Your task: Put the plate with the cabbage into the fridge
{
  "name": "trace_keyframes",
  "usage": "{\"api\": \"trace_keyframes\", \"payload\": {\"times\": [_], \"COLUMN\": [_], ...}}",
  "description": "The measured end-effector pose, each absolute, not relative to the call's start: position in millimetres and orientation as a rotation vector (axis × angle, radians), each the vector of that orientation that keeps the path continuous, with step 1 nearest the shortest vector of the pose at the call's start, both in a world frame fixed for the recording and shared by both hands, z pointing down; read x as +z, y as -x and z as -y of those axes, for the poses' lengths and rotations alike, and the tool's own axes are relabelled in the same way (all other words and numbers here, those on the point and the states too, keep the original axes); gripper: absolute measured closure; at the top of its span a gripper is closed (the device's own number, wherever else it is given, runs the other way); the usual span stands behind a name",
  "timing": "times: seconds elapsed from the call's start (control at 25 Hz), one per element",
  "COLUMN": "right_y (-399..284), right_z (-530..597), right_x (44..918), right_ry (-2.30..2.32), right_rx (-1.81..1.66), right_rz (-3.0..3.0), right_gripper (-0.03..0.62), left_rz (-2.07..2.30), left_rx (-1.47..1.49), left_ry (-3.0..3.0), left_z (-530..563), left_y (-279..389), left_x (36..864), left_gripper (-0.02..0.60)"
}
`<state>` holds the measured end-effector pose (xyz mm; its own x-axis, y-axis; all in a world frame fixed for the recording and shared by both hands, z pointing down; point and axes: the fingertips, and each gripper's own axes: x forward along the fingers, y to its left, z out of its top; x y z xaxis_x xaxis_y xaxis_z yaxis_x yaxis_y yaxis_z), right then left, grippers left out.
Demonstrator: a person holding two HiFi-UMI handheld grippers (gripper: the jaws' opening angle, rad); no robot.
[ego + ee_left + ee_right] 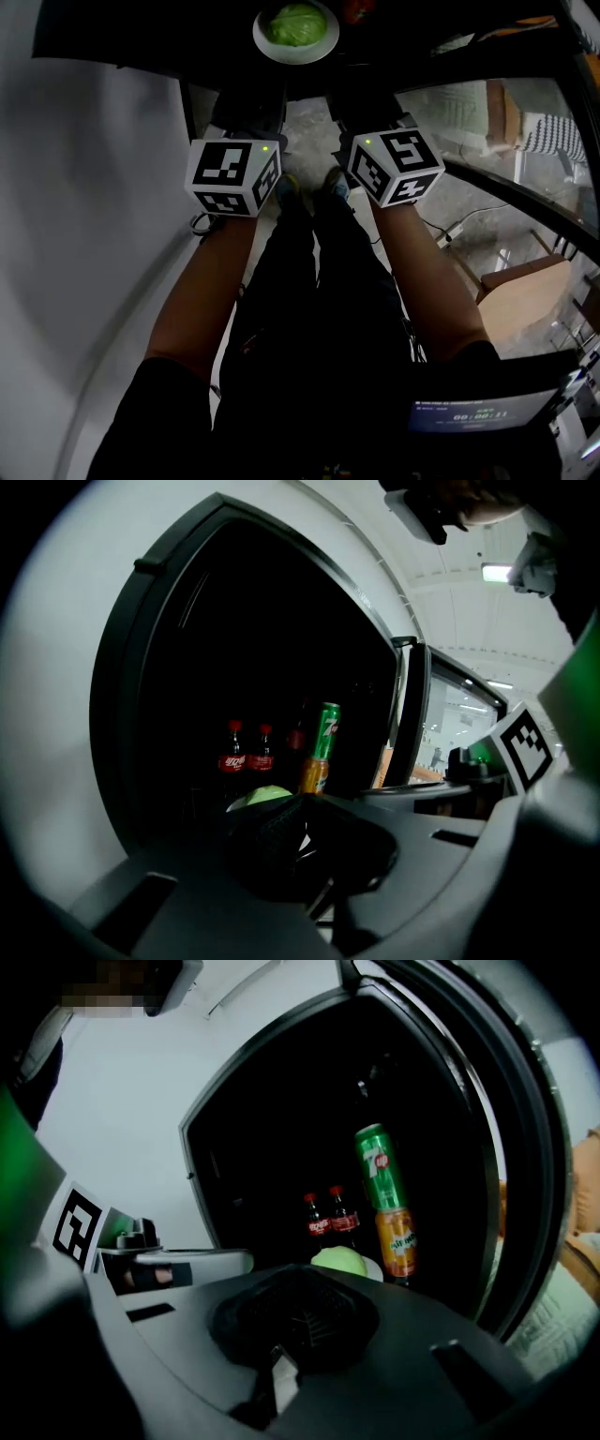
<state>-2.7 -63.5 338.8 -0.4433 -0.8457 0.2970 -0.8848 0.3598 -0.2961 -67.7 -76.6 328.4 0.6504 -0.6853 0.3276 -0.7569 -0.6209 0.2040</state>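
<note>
The plate with the cabbage sits inside the open fridge, just by the cola bottles and cans. Left gripper and right gripper hang well clear, jaws pressed together on nothing. The job looks done, bar perhaps shutting the door

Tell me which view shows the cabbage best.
Head view: the cabbage shows whole from above, sitting on its white plate. Both gripper views catch only its green top inside the dark fridge; the jaws hide the rest.
</note>
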Motion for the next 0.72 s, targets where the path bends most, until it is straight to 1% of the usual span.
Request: {"api": "trace_keyframes", "payload": {"times": [0.16,0.4,0.72], "right_y": [10.3,13.0,14.7], "right_z": [31.8,-9.7,-64.7], "right_x": [298.6,261.4,208.9], "right_ry": [-1.594,-1.620,-1.671], "right_rx": [0.558,0.542,0.554], "right_rz": [2.536,2.510,2.484], "right_gripper": [0.589,0.589,0.589], "left_rz": [1.120,1.082,1.092], "left_rx": [0.269,0.213,0.250], "left_ry": [-2.622,-2.640,-2.629], "left_z": [51.2,12.8,-38.9], "left_y": [70.6,84.1,101.8], "left_x": [290.1,245.3,205.0], "left_gripper": [0.578,0.578,0.578]}}
